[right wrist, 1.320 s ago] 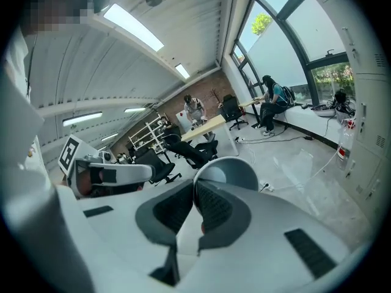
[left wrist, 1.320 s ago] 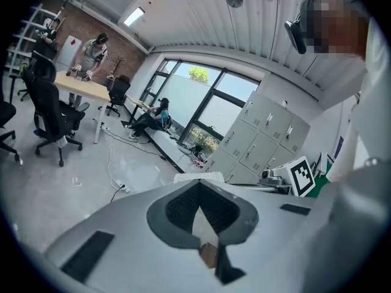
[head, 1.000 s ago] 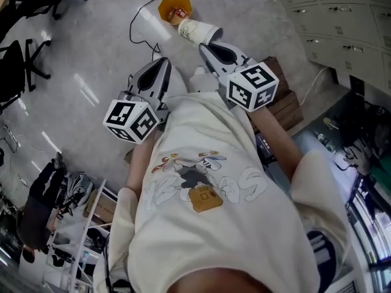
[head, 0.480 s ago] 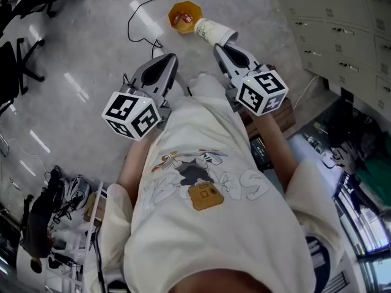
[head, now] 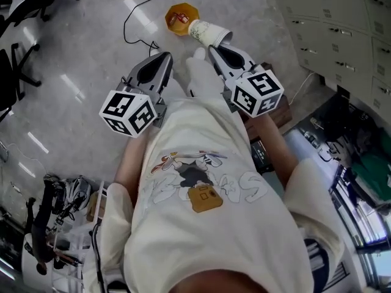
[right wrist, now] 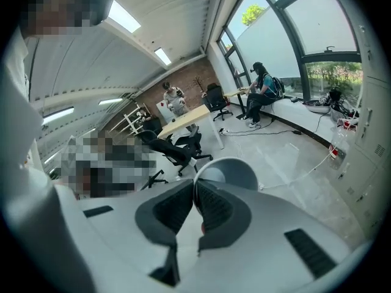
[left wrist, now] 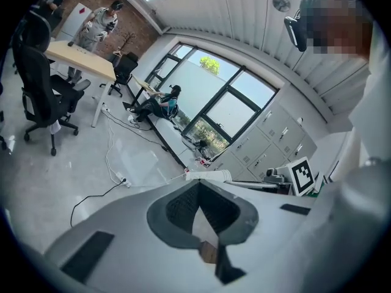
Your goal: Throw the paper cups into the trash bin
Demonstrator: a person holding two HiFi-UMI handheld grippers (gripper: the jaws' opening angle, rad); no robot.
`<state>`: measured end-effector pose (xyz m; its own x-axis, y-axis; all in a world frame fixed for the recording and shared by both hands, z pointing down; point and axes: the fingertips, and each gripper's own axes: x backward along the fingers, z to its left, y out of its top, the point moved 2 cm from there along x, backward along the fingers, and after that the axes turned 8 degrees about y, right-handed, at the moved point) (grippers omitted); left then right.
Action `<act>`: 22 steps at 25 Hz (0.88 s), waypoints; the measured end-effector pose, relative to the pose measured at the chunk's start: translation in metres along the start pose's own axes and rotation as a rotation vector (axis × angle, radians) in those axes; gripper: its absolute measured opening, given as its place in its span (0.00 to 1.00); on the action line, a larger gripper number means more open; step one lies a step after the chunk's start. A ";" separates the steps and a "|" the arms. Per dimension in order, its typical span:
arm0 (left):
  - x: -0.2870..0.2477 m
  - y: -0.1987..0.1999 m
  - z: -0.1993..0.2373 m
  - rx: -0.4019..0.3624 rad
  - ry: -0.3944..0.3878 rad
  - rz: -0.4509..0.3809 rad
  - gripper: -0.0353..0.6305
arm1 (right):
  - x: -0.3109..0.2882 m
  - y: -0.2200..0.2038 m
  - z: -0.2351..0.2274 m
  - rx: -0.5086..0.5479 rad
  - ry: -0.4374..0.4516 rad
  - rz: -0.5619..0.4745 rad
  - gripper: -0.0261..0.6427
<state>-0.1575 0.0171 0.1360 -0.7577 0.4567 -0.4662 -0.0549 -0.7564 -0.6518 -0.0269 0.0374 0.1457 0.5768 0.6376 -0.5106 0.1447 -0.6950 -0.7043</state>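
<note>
A white paper cup (head: 208, 32) with a printed pattern lies sideways in the air, and my right gripper (head: 215, 46) is shut on its rim. In the right gripper view the cup's open mouth (right wrist: 229, 173) sits just past the jaws, which pinch the rim wall between them (right wrist: 194, 191). The orange trash bin (head: 181, 18) stands on the grey floor just beyond the cup, with some litter inside. My left gripper (head: 165, 58) hovers to the left of the cup, shut with nothing held. From the left gripper view (left wrist: 198, 186) the cup (left wrist: 208, 176) shows ahead.
A black cable (head: 135, 23) runs over the floor left of the bin. Grey locker cabinets (head: 333, 17) line the right side. Office chairs (head: 18, 54) stand at the far left. A wooden box (head: 278, 112) sits by my right arm, and my white shoe (head: 200, 72) shows between the grippers.
The cup has stayed in the right gripper's hold beside the bin. The view has shifted a little as the person steps, and a white shoe has come forward between the grippers.
</note>
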 end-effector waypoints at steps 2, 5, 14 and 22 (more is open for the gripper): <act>-0.009 -0.001 0.002 -0.008 0.016 0.008 0.06 | -0.002 -0.003 -0.009 0.004 0.005 0.018 0.08; -0.030 -0.005 0.008 -0.006 0.045 0.006 0.06 | -0.006 -0.011 -0.035 -0.004 0.010 0.038 0.08; -0.100 -0.035 0.035 0.019 0.102 0.039 0.06 | -0.043 -0.035 -0.102 0.012 0.038 0.105 0.08; -0.153 -0.077 0.079 0.040 0.125 0.086 0.06 | -0.094 -0.080 -0.151 0.002 0.054 0.177 0.08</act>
<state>-0.0884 -0.0316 0.3043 -0.6738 0.4423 -0.5919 -0.0208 -0.8121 -0.5832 0.0289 -0.0169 0.3244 0.6351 0.4868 -0.5997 0.0355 -0.7940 -0.6069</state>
